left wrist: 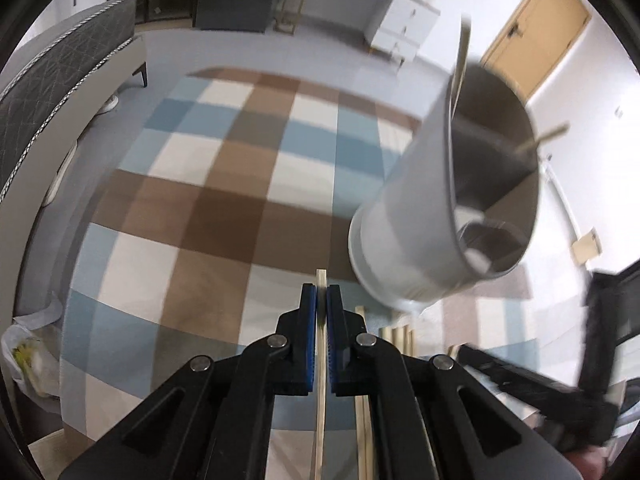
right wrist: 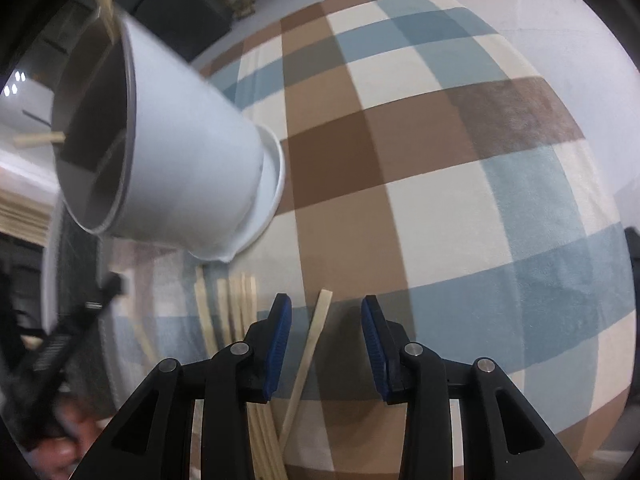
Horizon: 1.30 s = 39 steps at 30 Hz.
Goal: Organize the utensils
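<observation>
In the left wrist view my left gripper (left wrist: 322,300) is shut on a pale wooden chopstick (left wrist: 320,400), its tip showing just past the blue pads. A white utensil holder (left wrist: 416,200) stands to the right on the rug, with two chopsticks (left wrist: 460,60) poking out of it. In the right wrist view my right gripper (right wrist: 326,316) is open. A single chopstick (right wrist: 308,356) lies on the rug between its jaws, touched by neither pad. Several loose chopsticks (right wrist: 230,312) lie to its left, below the holder (right wrist: 192,152). The other gripper (right wrist: 60,356) shows blurred at lower left.
A checked rug (left wrist: 224,184) of brown, blue and cream squares covers the floor. A grey upholstered piece (left wrist: 60,92) runs along the left, a white desk (left wrist: 400,20) and a wooden door (left wrist: 532,40) stand at the back. A plastic bag (left wrist: 28,352) lies at lower left.
</observation>
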{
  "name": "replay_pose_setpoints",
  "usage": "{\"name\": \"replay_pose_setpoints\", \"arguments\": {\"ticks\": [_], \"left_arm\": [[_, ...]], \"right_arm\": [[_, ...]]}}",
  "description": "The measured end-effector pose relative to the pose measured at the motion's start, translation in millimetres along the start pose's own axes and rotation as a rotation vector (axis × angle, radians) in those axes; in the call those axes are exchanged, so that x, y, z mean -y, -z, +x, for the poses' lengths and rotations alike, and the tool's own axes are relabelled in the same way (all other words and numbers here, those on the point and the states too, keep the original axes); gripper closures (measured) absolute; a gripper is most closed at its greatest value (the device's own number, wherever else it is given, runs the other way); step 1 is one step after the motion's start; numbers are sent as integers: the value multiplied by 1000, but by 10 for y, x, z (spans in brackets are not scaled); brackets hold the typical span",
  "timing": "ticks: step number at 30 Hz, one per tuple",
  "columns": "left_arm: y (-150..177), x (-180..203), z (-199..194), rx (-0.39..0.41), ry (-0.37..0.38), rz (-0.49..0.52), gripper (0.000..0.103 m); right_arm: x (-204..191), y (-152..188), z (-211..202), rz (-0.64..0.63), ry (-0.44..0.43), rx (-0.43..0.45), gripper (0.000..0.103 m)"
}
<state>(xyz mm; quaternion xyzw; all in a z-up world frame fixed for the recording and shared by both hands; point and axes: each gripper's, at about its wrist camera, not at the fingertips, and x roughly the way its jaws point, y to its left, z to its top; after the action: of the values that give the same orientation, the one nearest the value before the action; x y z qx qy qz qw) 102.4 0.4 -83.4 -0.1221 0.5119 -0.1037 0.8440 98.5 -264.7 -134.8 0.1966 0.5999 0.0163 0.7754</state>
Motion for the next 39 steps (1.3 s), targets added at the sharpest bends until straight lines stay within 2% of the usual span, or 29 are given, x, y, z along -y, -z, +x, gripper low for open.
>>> {"name": "replay_pose_setpoints", "arguments": {"ticks": [6, 8, 10, 11, 12, 13, 14, 16, 21, 25, 30, 37, 38, 39], "left_arm": [[-112, -127, -173, 38, 43, -80, 102], [-136, -188, -239, 50, 58, -102, 102], [-146, -212, -314, 68, 61, -102, 102], [-146, -212, -370, 89, 55, -95, 102], [-142, -219, -405, 99, 53, -89, 102], [-134, -210, -460, 111, 56, -81, 102], [-125, -210, -495, 117, 58, -76, 102], [-69, -212, -578, 135, 64, -66, 102], [54, -102, -696, 153, 51, -19, 102], [149, 48, -878, 184, 64, 24, 102], [217, 271, -1027, 194, 47, 97, 102], [214, 562, -1270, 232, 51, 174, 102], [185, 598, -1324, 242, 56, 182, 102], [169, 624, -1356, 250, 59, 185, 102]], "right_arm": [[-295, 8, 160, -51, 171, -15, 66], [-435, 42, 218, -92, 257, -10, 69], [-556, 99, 263, -140, 302, 1, 77], [-614, 131, 282, -174, 323, 11, 90], [-665, 163, 294, -211, 312, 21, 95], [-711, 198, 309, -251, 322, 26, 95], [-722, 223, 308, -266, 316, 30, 97], [-670, 256, 255, -248, 240, 51, 98], [-501, 342, -55, -239, 164, 172, 98], [-408, 513, -454, -274, 54, 305, 98], [-471, 823, -933, -378, -13, 481, 98], [-525, 803, -1309, -381, -94, 600, 99], [-512, 806, -1360, -375, -108, 613, 103], [-504, 794, -1411, -368, -121, 627, 103]]}}
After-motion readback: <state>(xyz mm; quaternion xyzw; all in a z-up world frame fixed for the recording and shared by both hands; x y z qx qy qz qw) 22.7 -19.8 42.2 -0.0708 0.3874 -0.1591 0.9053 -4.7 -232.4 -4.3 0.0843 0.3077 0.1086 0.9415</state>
